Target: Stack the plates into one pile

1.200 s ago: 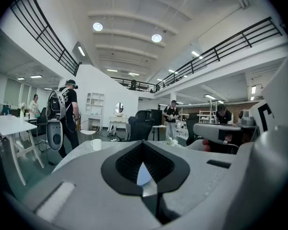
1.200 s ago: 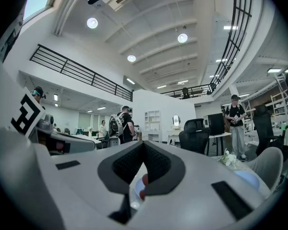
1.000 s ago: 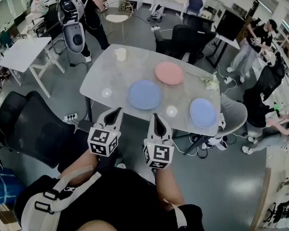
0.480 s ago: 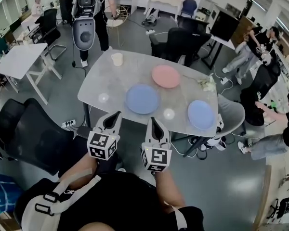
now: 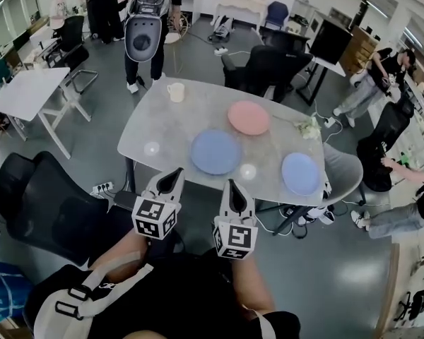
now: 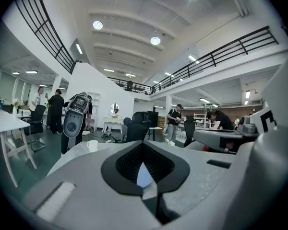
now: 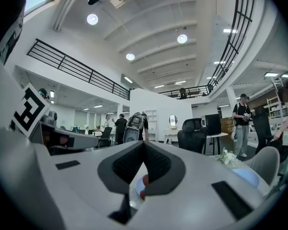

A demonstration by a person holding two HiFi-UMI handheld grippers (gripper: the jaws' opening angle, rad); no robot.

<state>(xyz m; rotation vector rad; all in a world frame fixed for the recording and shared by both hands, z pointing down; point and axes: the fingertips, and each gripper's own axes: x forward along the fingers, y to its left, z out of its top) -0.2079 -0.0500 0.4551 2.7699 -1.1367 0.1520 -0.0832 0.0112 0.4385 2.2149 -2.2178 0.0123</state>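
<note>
Plates (image 5: 215, 152) untouched; left gripper (image 5: 174, 173), right gripper (image 5: 233, 184) closed, empty.

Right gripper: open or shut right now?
Shut: the right gripper has its jaws closed together at the tips, with nothing held between them.

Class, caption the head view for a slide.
Left gripper and right gripper, jaws shut, hover short of the table; middle blue plate, right-hand blue plate and pink plate lie apart.

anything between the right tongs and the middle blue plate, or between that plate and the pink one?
Nothing visible. The right tongs hang shut off the table's near edge; only bare tabletop up to the middle blue plate. The pink plate lies just beyond, gap clear. The cup stands well left.
</note>
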